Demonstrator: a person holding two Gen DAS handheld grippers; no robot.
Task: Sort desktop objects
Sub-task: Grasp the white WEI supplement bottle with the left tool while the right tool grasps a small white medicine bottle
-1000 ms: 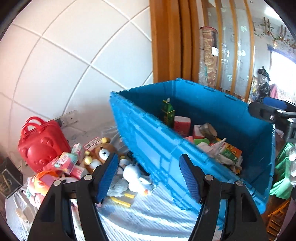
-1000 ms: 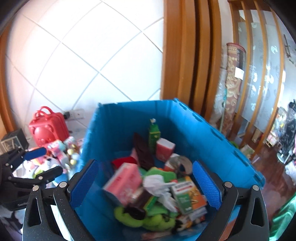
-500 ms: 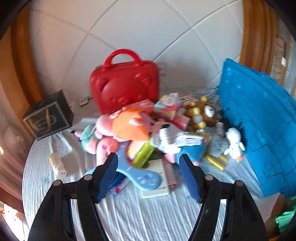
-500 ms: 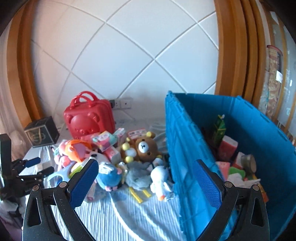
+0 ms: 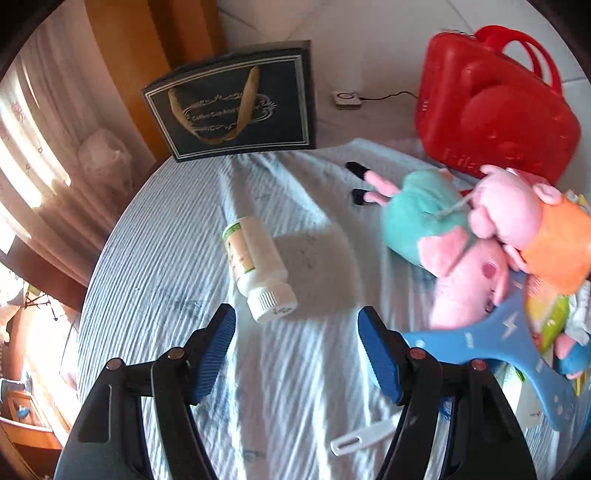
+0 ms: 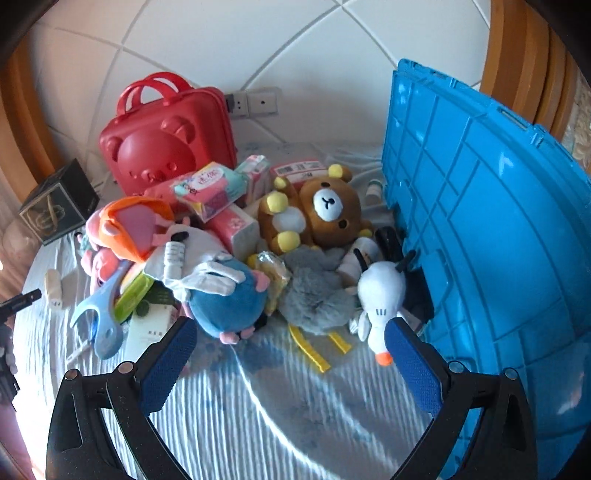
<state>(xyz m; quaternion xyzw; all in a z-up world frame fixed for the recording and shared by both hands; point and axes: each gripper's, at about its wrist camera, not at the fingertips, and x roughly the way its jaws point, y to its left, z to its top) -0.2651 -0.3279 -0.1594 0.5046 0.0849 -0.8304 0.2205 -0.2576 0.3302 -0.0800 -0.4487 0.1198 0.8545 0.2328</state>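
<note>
— Nearest to the white bottle (image 5: 258, 267)?
— Left gripper (image 5: 296, 352), spread wide, holding nothing — bottle lying just ahead on the cloth, cap toward it, long axis slanting away left.
— Right gripper (image 6: 290, 365)?
— Also agape, empty, facing the toys.

White tiled wall (image 6: 229, 33), wooden trim (image 6: 517, 55)

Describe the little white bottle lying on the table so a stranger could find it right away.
Start at the red bear-faced case, then look left past the plush pile. The white bottle lies on its side alone on the striped cloth, ahead of the open left tool; green-and-cream label, ribbed white cap.
</note>
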